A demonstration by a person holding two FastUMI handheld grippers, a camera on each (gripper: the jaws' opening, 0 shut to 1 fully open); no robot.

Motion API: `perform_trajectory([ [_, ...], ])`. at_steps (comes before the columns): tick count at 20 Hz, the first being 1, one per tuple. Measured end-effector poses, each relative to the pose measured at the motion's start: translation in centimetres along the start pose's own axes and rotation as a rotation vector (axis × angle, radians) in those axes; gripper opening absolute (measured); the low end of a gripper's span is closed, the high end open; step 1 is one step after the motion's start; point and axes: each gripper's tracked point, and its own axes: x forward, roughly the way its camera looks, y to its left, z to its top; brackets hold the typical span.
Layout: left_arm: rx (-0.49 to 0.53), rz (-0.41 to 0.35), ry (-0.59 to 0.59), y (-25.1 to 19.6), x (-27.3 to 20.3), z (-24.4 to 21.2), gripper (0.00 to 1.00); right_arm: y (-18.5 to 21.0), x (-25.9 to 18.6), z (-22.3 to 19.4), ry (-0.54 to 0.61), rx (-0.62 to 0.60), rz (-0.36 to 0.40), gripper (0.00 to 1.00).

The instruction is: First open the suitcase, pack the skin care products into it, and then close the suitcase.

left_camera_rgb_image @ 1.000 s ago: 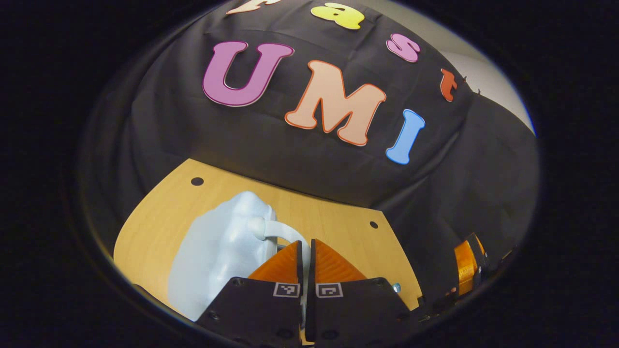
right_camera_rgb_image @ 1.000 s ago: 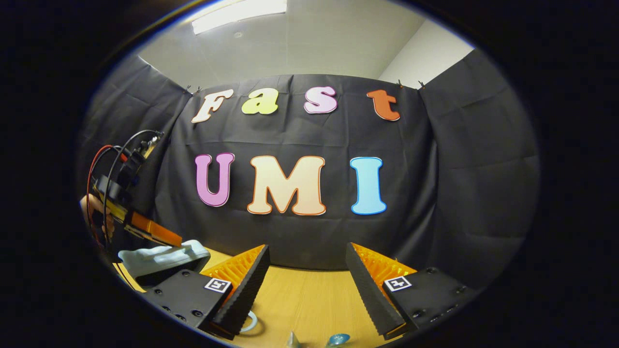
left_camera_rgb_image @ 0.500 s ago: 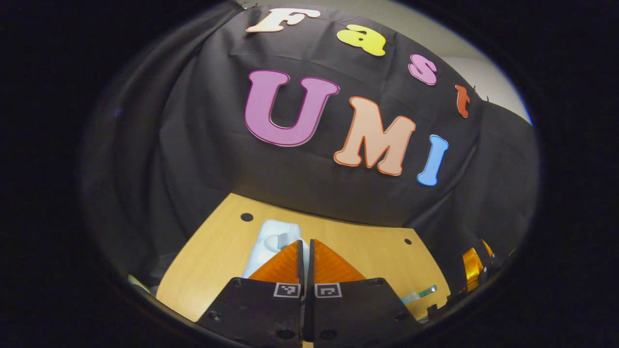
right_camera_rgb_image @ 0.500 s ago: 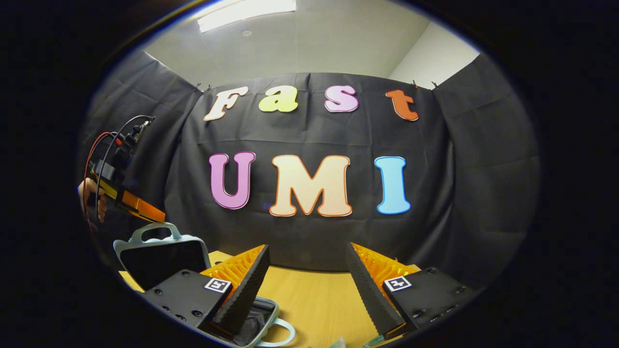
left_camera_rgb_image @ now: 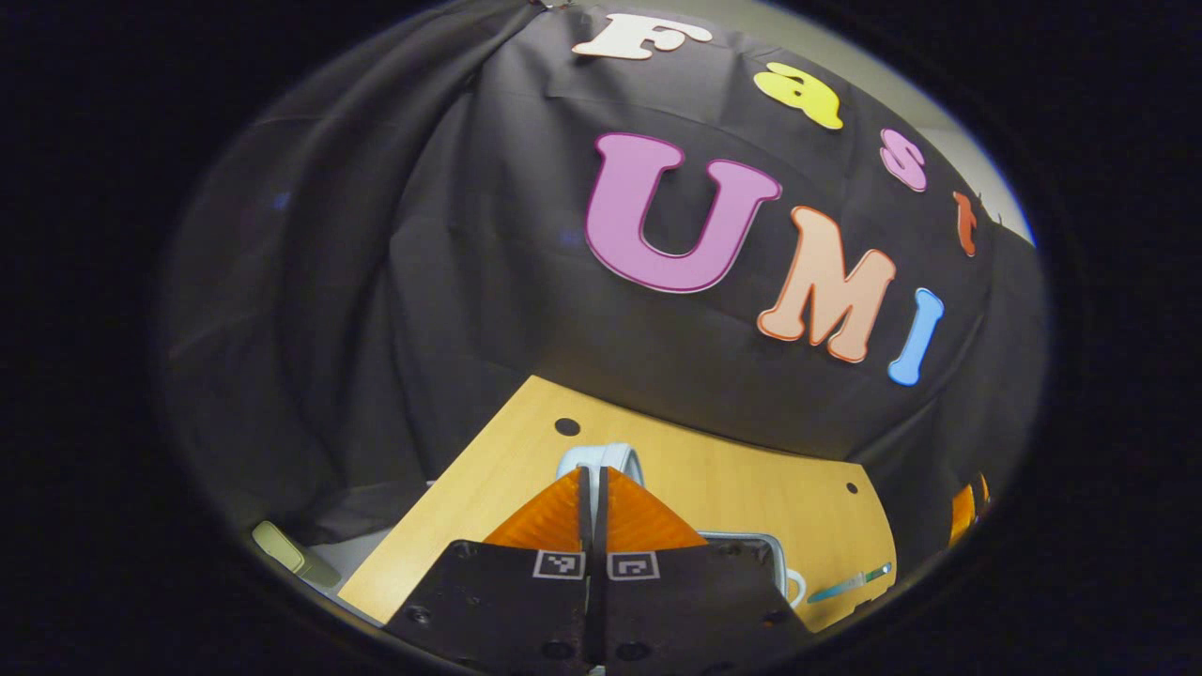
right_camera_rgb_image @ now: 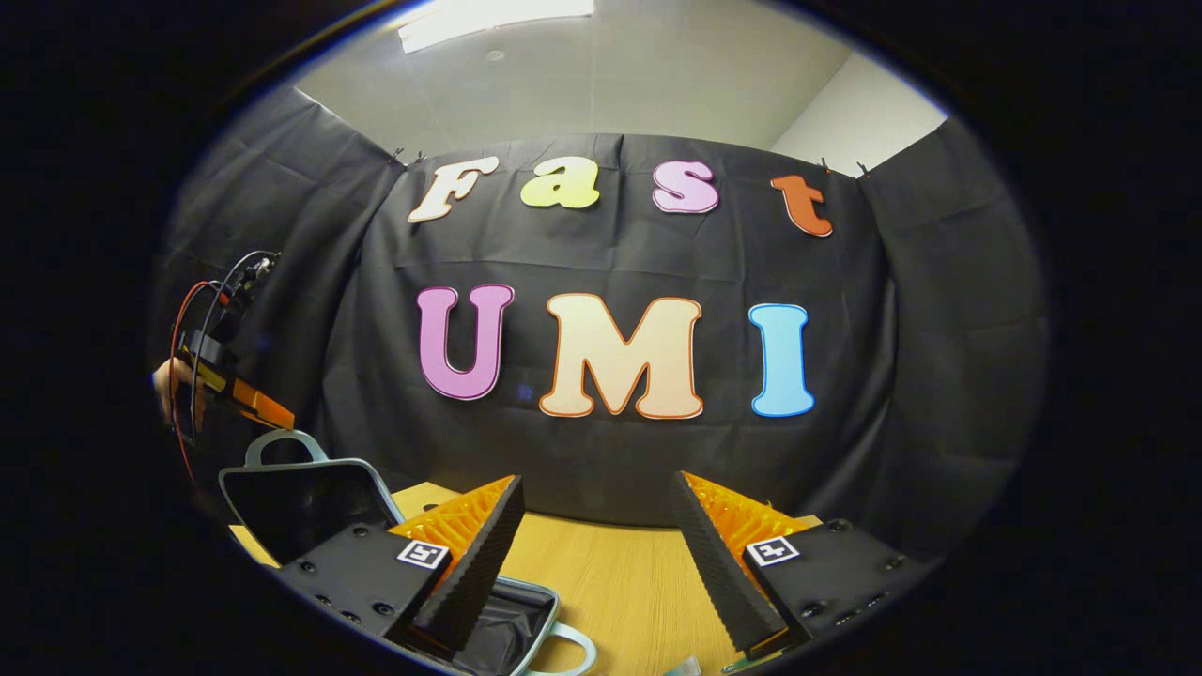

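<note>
Suitcase (right_camera_rgb_image: 310, 502) open at the counter's (right_camera_rgb_image: 610, 582) left end, lid upright with dark lining, lower half (right_camera_rgb_image: 512, 624) lying flat with dark interior, contents not discernible; left tool (left_camera_rgb_image: 593, 483) pressed together just above the lid's handle (left_camera_rgb_image: 601, 460), not clamping it; right tool (right_camera_rgb_image: 596, 554) spread wide, holding nothing.
</note>
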Motion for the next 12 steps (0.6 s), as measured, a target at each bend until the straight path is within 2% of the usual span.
perform_trajectory([
  [2, -0.02, 0.044, 0.018, 2.2, 0.7, -0.6, 0.0, 0.3, 0.0, -0.1, 0.006, -0.006, -0.001, 0.99],
  [4, -0.085, 0.004, 0.018, 2.4, 1.2, -0.7, 0.0, 0.3, 0.2, -0.3, 0.013, -0.003, -0.003, 0.99],
  [5, -0.091, 0.017, 0.027, 2.9, 1.8, -1.0, 0.0, 0.1, 0.3, -0.3, 0.016, -0.001, -0.008, 0.99],
  [8, -0.072, 0.105, 0.043, 5.3, 3.0, -2.4, 0.0, -0.6, 0.2, -0.3, 0.02, 0.002, -0.028, 0.99],
  [10, -0.051, 0.165, -0.025, 5.7, 3.1, -1.4, 0.0, -1.6, 0.1, -0.3, 0.016, -0.005, -0.049, 0.99],
  [12, -0.026, 0.174, -0.118, 4.9, 2.7, 0.1, 0.01, -2.6, 0.1, -0.5, 0.017, -0.006, -0.064, 0.99],
])
